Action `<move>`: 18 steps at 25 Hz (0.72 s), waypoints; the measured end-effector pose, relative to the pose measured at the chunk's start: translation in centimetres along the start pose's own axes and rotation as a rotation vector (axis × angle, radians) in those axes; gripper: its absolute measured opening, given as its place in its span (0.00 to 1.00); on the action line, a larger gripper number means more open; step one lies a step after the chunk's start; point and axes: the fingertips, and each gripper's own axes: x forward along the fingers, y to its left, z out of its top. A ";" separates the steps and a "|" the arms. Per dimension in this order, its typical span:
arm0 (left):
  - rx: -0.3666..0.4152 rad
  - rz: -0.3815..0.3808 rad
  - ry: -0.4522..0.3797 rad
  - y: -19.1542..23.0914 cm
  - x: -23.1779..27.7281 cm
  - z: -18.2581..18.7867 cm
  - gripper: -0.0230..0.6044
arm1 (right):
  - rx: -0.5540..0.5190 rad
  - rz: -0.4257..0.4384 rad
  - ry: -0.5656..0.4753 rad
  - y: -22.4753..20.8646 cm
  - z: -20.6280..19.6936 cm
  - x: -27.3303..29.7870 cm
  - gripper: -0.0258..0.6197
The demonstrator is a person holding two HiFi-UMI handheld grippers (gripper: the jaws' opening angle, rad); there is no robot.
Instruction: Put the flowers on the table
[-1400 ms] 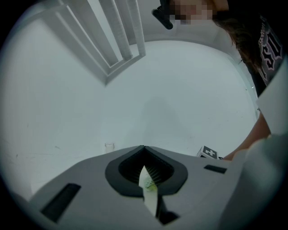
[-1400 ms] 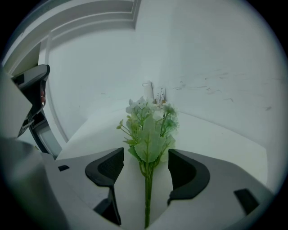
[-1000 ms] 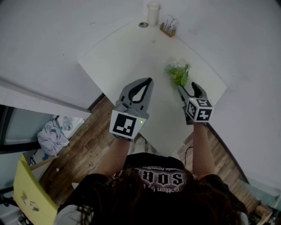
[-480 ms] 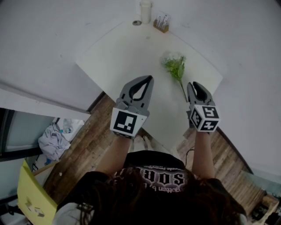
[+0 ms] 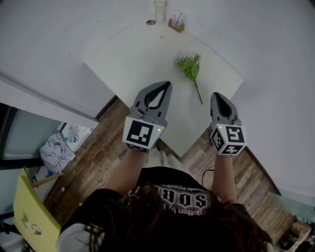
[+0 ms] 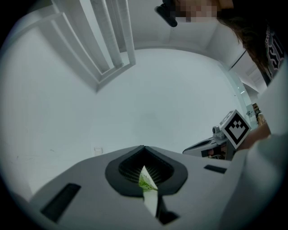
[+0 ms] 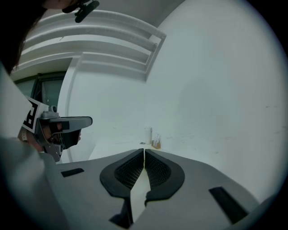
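Observation:
A small bunch of green flowers [image 5: 189,65] lies flat on the white table [image 5: 133,54], its thin stem pointing toward the near edge. My right gripper [image 5: 218,96] hangs just short of the stem's end, apart from it, shut with nothing between its fingers. My left gripper [image 5: 166,86] hovers over the table's near side, left of the flowers, also shut and empty. In the left gripper view a sliver of the green flowers [image 6: 145,182] shows through the slit below the closed jaws. In the right gripper view the pads [image 7: 135,168] meet at the tip.
A white cup [image 5: 159,10], a small round disc [image 5: 151,22] and a small wooden holder [image 5: 176,22] stand at the table's far corner. Wooden floor [image 5: 93,165] lies below the near edges, with a heap of cloth [image 5: 58,150] and a yellow chair [image 5: 29,216] at the left.
My right gripper has drawn back from the flowers toward me and its jaws have closed. The flowers stay lying on the table. The left gripper has barely moved.

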 end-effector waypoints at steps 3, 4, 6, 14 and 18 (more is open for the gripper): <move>-0.001 0.007 0.003 -2.0 -1.2 0.3 0.03 | -0.033 0.024 -0.020 0.9 0.2 -2.3 0.09; 0.000 0.010 0.002 -2.7 -1.6 0.5 0.03 | -0.031 0.035 -0.026 1.1 0.2 -3.0 0.09; 0.006 0.016 0.000 -4.0 -2.6 0.8 0.03 | -0.009 0.055 -0.036 1.5 0.1 -4.6 0.09; 0.018 0.048 0.003 -7.4 -6.2 1.5 0.03 | -0.001 0.084 -0.041 2.2 -0.8 -9.2 0.09; 0.028 0.047 0.004 -8.4 -7.7 2.0 0.03 | 0.013 0.093 -0.059 2.8 -0.6 -11.2 0.09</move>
